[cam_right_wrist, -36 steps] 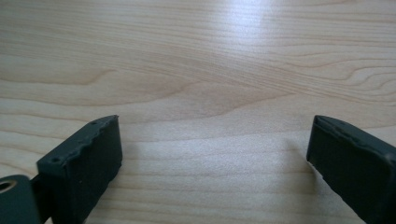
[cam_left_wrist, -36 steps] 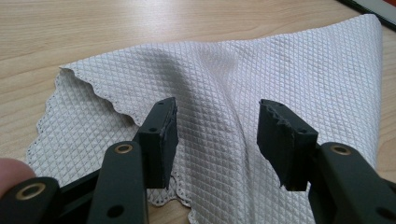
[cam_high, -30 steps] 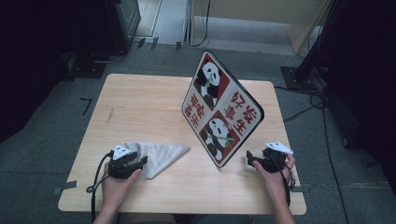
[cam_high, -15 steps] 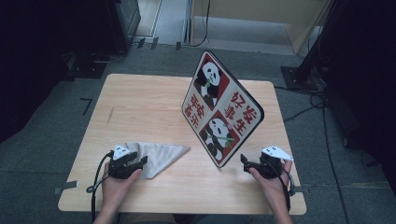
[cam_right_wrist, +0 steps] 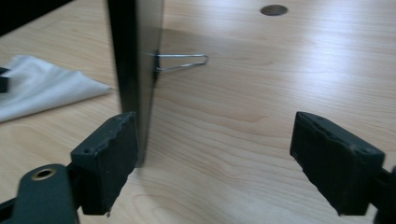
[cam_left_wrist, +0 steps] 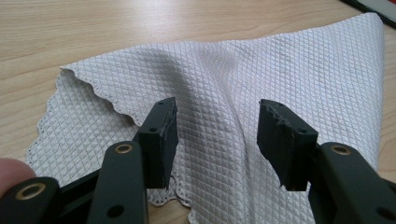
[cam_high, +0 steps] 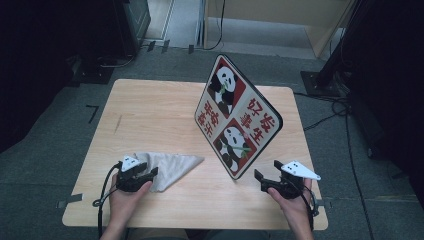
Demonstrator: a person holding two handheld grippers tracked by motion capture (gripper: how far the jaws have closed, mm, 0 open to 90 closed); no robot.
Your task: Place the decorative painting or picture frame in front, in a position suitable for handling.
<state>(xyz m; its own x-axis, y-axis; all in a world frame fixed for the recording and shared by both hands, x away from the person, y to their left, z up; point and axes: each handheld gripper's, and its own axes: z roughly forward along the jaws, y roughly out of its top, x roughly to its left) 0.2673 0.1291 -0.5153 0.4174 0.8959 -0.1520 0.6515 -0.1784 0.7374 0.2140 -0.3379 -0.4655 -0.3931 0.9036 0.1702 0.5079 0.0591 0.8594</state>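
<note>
Behind the panda sign [cam_right_wrist: 135, 70] — apparently a wire stand [cam_right_wrist: 182, 62], partly hidden.

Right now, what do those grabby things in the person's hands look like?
Each hand holds a black tool with two blocky jaws, ridged on their inner faces, with brass-ringed holes in the arms. The left tool and right tool each carry a pale three-cornered plate on top. A black cable loops from the left one.

Overhead view; two close claw views
</note>
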